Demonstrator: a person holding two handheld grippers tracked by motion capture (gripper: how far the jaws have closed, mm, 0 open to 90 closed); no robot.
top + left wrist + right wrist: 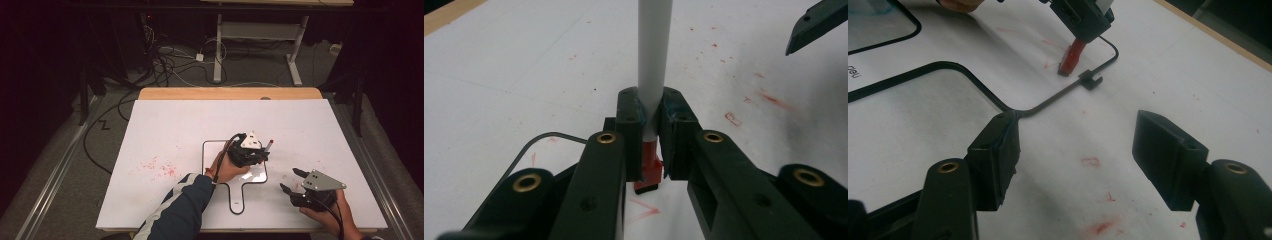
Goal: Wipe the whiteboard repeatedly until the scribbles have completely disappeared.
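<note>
My left gripper (260, 152) is shut on a marker (268, 145) with a white barrel (654, 50) and a red end (1071, 56). The marker stands tilted, its red end down on a small white handled board (212, 150), just inside the black border (1048, 102) at the right edge. My right gripper (289, 179) is open and holds nothing, low over the table to the right of the board's handle (236, 200). Its two fingers (998, 145) point toward the marker and the left gripper (1083, 20).
Red marker smears dot the white table (160, 167) left of the board, and more lie by the right gripper (1098, 227). A small black clip (1090, 79) sits on the board's border. The table's wooden far edge (230, 93) and floor cables lie beyond.
</note>
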